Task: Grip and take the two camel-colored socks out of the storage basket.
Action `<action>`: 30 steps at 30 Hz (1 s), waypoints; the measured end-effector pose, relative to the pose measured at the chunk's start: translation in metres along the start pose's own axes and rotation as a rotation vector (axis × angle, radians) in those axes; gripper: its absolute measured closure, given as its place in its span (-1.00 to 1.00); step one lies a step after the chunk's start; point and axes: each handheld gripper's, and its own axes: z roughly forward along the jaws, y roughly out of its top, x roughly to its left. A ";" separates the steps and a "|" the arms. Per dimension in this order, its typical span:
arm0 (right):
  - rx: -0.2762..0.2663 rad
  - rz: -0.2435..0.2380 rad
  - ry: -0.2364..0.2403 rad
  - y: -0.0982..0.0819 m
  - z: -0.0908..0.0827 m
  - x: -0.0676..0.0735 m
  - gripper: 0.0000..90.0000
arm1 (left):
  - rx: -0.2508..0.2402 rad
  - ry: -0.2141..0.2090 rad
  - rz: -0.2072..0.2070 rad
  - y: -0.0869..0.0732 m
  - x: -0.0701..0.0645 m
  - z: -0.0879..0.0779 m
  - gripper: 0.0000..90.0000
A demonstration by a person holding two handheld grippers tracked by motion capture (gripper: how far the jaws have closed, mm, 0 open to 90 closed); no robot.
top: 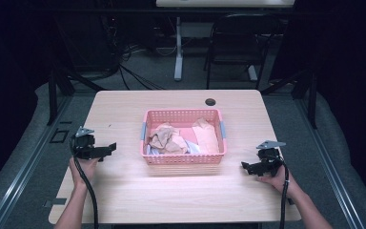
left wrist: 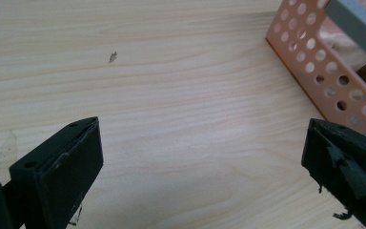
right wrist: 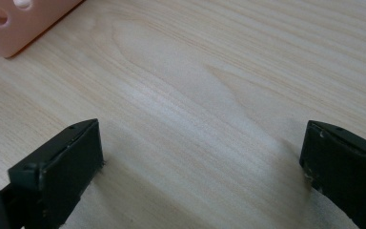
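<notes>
A pink perforated basket (top: 183, 159) stands in the middle of the light wooden table (top: 124, 195), holding crumpled tan and pink cloths (top: 170, 138). My left gripper (top: 110, 149) rests near the table's left edge, pointing toward the basket, jaws wide apart and empty. In the left gripper view its two black fingers (left wrist: 62, 176) frame bare wood, with the basket's (left wrist: 314, 67) corner at upper right. My right gripper (top: 246, 167) sits to the right of the basket, open and empty. The right gripper view has the basket's (right wrist: 24, 24) corner at upper left.
A round cable hole (top: 210, 101) lies at the table's far edge behind the basket. A black chair (top: 238, 43) and a white desk leg (top: 178, 47) stand beyond the table. A small dark mark (left wrist: 113, 57) is on the wood at the left.
</notes>
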 end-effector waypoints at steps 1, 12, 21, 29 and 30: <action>0.000 0.000 0.000 0.000 0.000 0.000 -1.00 | 0.000 0.000 0.000 0.000 0.000 0.000 -1.00; -0.001 0.001 0.000 0.000 0.000 0.000 -1.00 | -0.032 -0.070 0.066 0.033 -0.030 -0.008 -1.00; 0.000 -0.002 -0.004 0.000 0.000 0.000 -1.00 | -0.029 -0.114 0.126 0.061 -0.053 -0.009 -1.00; -0.003 -0.001 0.001 0.000 0.000 0.000 -1.00 | -0.004 -0.146 0.189 0.078 -0.071 -0.006 -1.00; -0.005 -0.001 0.001 0.000 0.000 0.000 -1.00 | -0.001 -0.153 0.201 0.082 -0.076 -0.004 -1.00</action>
